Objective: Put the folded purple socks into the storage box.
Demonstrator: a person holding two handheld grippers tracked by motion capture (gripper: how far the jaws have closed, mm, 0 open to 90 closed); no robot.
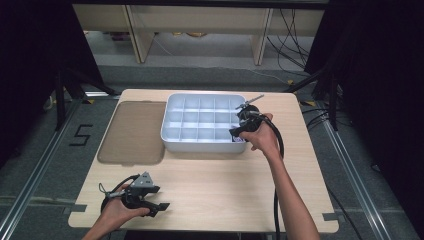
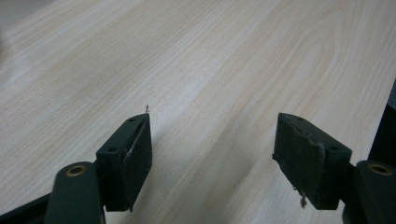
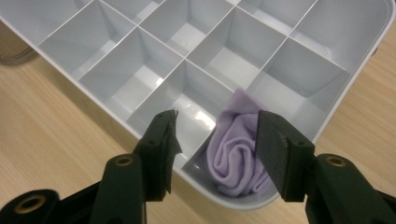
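A pale grey divided tray (image 1: 172,131) stands at the back middle of the wooden table. In the right gripper view a rolled lilac cloth (image 3: 236,151) lies in the tray's (image 3: 327,116) near right corner compartment. My right gripper (image 3: 215,140) hovers just above that corner with its jaws apart, the cloth below them and not pinched. In the high view the right gripper (image 1: 239,136) is at the tray's right front corner. My left gripper (image 1: 161,209) rests near the table's front left edge; in the left gripper view it (image 2: 212,154) stands open over bare wood.
A brown translucent lid (image 1: 132,132) lies flat to the left of the tray. The table (image 1: 215,185) has bare wood across its front half. The right gripper's black cable (image 1: 276,190) trails down along the person's right forearm.
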